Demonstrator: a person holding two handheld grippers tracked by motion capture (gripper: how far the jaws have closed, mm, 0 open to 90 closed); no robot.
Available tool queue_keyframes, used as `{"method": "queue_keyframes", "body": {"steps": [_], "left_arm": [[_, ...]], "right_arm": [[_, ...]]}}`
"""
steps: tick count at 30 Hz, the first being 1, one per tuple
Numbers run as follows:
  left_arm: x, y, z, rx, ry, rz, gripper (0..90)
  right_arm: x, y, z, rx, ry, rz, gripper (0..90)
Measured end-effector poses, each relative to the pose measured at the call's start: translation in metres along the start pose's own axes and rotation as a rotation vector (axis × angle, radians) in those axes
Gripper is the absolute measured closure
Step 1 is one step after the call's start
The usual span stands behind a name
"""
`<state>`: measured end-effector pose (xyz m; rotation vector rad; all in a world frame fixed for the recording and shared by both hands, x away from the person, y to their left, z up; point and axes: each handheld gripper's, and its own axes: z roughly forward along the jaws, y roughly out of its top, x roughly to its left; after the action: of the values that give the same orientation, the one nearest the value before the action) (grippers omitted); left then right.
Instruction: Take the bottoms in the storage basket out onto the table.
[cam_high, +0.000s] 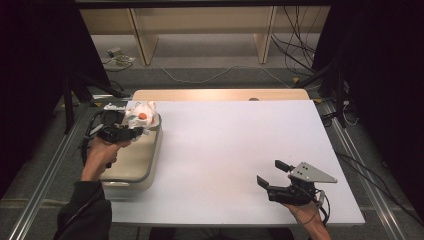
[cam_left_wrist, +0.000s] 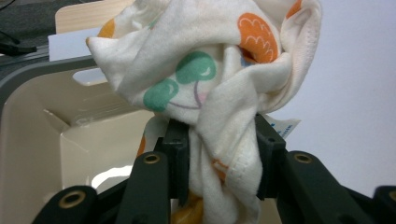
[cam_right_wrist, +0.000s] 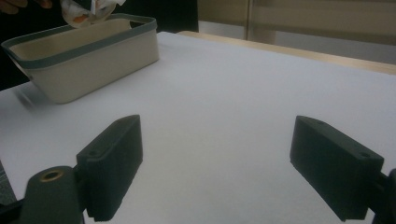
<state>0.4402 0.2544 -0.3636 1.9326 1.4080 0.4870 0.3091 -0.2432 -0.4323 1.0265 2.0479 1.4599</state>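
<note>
Black jaws of the left gripper are pinching a bunched white cloth printed with orange and green shapes, the fabric squeezed between the pads and ballooning above them. In the high view the cloth is hanging over the far end of a cream bin with a grey rim, at the left edge of the white table, the left gripper gripping it from the near side. Judged from this, the garment is being lifted clear of the bin; done well, the lift is going straight up until the trailing fabric clears the rim, so nothing is snagging or tipping the bin. The right gripper is resting near the table's front right, jaws standing wide apart on nothing, well away from the bin.
</note>
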Motion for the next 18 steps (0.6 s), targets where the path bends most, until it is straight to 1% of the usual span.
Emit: {"method": "queue_keyframes", "body": {"steps": [1,9,12,18], "left_arm": [[-0.001,0.000,0.000,0.004,-0.001,0.008,64.7],[-0.008,0.004,-0.004,-0.021,-0.028,0.017,64.5],[-0.012,0.004,-0.004,-0.032,-0.041,0.014,64.5],[-0.020,0.007,-0.006,-0.048,-0.072,0.029,64.4]], "right_arm": [[0.000,0.000,0.000,0.000,0.000,0.000,17.8],[0.000,0.000,0.000,-0.001,0.000,0.002,17.8],[0.000,0.000,0.000,-0.001,0.000,0.002,17.9],[0.000,0.000,0.000,-0.002,-0.001,0.002,17.9]]}}
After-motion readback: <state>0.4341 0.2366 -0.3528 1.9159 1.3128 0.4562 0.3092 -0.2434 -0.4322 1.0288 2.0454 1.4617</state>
